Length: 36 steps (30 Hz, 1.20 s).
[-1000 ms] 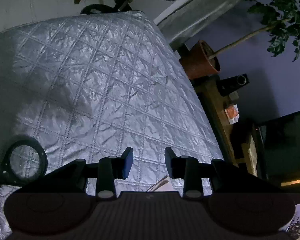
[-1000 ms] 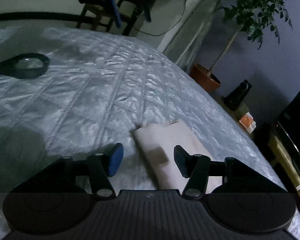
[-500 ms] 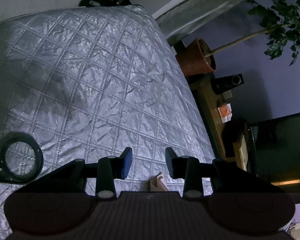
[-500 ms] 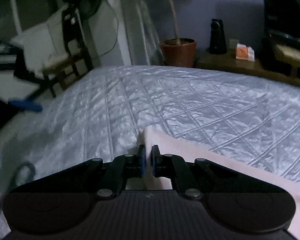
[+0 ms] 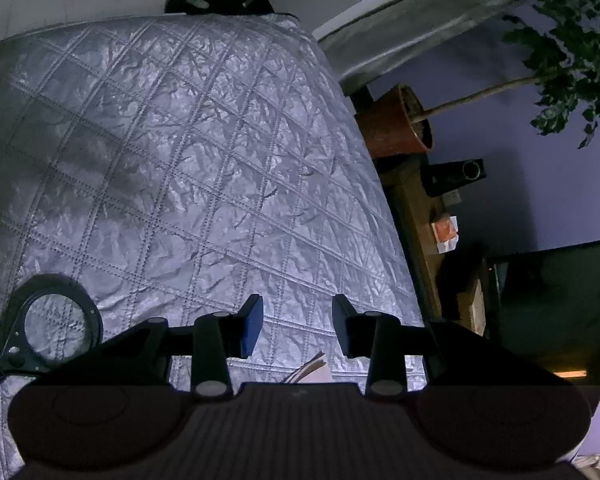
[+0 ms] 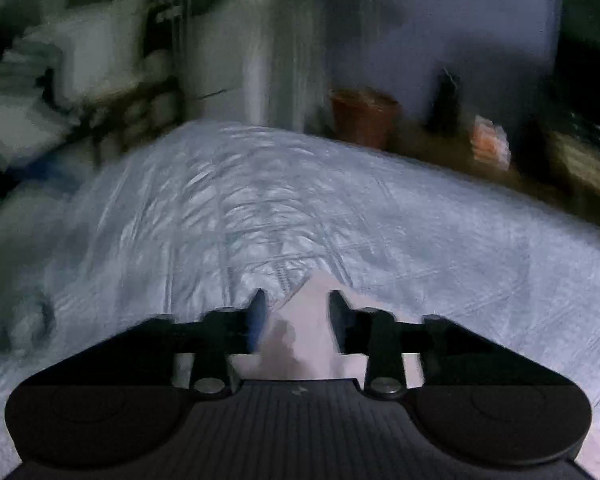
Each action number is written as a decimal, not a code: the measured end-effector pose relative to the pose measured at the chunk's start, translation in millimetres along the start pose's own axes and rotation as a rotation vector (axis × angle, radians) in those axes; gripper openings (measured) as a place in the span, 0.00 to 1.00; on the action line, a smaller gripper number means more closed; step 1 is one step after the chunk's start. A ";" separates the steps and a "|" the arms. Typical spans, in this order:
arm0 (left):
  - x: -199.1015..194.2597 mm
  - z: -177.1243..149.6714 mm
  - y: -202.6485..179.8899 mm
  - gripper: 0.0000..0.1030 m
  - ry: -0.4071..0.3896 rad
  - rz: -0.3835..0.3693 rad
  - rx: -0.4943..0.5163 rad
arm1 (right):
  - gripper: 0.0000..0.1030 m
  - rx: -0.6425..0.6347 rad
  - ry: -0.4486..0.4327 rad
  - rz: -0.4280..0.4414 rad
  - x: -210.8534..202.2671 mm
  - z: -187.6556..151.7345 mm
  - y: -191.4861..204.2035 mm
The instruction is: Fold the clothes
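Note:
A pale folded cloth (image 6: pixel 309 300) lies on the silver quilted bed cover (image 6: pixel 300 208); the right wrist view is blurred by motion. My right gripper (image 6: pixel 296 320) hovers just over the cloth's near end. Its jaws are opening, the cloth shows in the gap between them, and the pads do not press on it. In the left wrist view only a thin layered edge of the cloth (image 5: pixel 306 370) peeks out under the gripper body. My left gripper (image 5: pixel 296 328) stands partly open over the bare quilt (image 5: pixel 180 160) with nothing between its fingers.
A black ring with a round lens (image 5: pixel 56 328) lies on the quilt at the left. Past the bed's right edge stand a terracotta plant pot (image 5: pixel 396 124), a low wooden bench with a black speaker (image 5: pixel 456 174) and an orange box (image 5: pixel 446 232), and a dark screen (image 5: pixel 556 300).
Half a second ago my right gripper was shut on the cloth's edge; now its jaws stand apart and it has lifted. My left gripper shifted slightly across the quilt, still partly open.

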<state>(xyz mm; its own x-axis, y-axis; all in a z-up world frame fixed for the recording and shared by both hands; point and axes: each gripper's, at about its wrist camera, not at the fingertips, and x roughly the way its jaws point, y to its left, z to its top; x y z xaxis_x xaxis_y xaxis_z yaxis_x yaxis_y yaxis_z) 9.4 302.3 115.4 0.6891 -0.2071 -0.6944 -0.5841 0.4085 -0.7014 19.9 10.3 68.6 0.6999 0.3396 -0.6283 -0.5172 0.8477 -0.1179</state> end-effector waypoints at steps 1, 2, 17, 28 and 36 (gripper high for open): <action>-0.8 1.0 0.3 0.32 -0.003 -0.001 0.000 | 0.52 -0.046 0.021 0.011 0.8 -2.6 6.1; -1.4 1.1 0.2 0.33 -0.005 -0.002 0.001 | 0.53 -0.067 0.043 0.025 2.8 -5.5 9.5; -1.1 -0.9 -4.5 0.34 0.003 -0.006 0.020 | 0.02 0.235 0.037 0.047 10.1 -6.9 -22.5; 0.6 -2.8 -6.8 0.35 0.006 -0.004 0.026 | 0.07 0.268 0.042 0.063 27.0 -1.9 -19.0; 4.2 -9.0 -12.7 0.35 0.010 0.001 0.045 | 0.34 0.129 0.061 0.067 8.3 -21.4 16.5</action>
<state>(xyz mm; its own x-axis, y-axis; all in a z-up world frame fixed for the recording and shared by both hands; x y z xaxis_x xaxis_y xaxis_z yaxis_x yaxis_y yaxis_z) 15.9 288.2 120.0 0.6842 -0.2159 -0.6966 -0.5644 0.4482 -0.6932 6.6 18.5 45.0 0.6329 0.3747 -0.6775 -0.4913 0.8707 0.0226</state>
